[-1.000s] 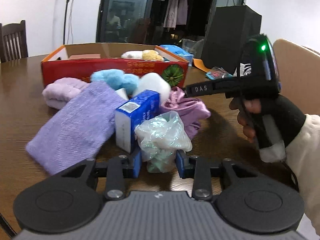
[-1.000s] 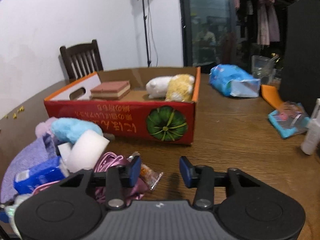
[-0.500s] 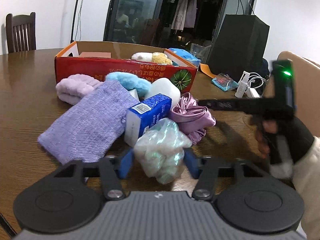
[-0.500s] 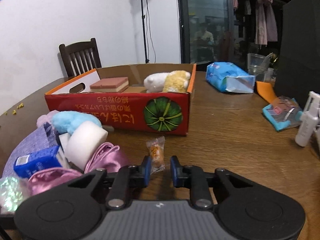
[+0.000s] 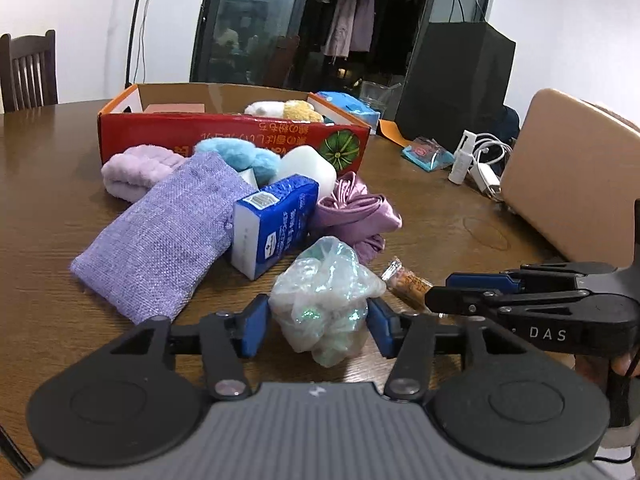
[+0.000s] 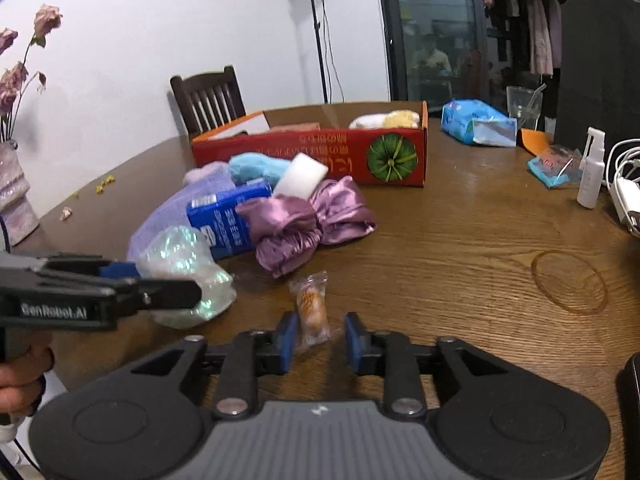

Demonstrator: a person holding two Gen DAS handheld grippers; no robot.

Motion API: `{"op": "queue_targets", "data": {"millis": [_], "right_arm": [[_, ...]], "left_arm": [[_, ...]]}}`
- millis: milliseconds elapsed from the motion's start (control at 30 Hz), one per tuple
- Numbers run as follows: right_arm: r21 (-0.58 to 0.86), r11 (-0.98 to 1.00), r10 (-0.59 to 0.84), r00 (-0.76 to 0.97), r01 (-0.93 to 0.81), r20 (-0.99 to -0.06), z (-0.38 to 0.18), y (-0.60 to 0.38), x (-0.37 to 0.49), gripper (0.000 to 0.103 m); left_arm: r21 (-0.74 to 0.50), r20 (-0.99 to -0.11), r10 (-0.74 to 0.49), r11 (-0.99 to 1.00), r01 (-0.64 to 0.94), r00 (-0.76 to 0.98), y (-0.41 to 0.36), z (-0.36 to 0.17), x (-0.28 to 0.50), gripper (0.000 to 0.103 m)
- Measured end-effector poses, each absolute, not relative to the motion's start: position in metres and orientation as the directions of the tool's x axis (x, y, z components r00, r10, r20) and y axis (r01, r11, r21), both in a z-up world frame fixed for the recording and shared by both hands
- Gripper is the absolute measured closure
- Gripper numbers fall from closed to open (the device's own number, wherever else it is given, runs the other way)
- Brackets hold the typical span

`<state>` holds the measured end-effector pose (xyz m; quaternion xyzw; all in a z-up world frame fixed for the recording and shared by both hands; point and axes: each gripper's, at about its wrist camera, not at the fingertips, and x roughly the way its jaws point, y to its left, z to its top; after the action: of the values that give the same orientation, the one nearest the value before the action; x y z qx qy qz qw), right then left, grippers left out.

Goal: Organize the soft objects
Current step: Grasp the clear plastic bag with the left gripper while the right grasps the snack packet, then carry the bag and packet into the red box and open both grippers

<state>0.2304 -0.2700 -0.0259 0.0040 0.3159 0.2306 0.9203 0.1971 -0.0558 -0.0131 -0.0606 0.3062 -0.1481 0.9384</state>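
Your left gripper (image 5: 318, 326) has its jaws apart, one on each side of the crinkled plastic bundle (image 5: 326, 296); whether the pads already touch it cannot be told; your right gripper (image 6: 319, 338) has its jaws apart too, straddling the near end of the small wrapped snack (image 6: 311, 308), which lies flat on the desk (image 6: 460, 272) with a clear gap on its right side. Both things sit toward the near edge of the desk, in front of the heap of soft goods; the red cardboard box (image 6: 320, 152) stands beyond the heap, toward the far edge.

The bundle looks very light and springy; it will likely collapse and crackle under pressure, so close around its fullest middle and expect it to slip if you pinch only a loose fold; the snack looks small, slick in its wrapper and probably brittle inside, so take it across the body, gently, rather than by the crimped end.

The left wrist view shows the purple knit pouch (image 5: 168, 232), the blue tissue pack (image 5: 276, 220) and the lilac towel roll (image 5: 132, 172) laid out plainly; the right wrist view hides most of these behind the satin cloth (image 6: 304, 220), yet it alone shows the snack lying between the right jaws, and a vase of dried flowers (image 6: 12, 200) at the left edge.
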Motion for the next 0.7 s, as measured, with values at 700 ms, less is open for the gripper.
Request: {"op": "queue_targets", "data": {"millis": [700], "right_arm": [[0.162, 0.901, 0.428, 0.761, -0.403, -0.487, 0.011, -0.276, 0.257, 0.091]], "left_arm": [[-0.265, -0.357, -0.367, 0.921, 0.284, 0.859, 0.010, 0.069, 0.221, 0.065]]}}
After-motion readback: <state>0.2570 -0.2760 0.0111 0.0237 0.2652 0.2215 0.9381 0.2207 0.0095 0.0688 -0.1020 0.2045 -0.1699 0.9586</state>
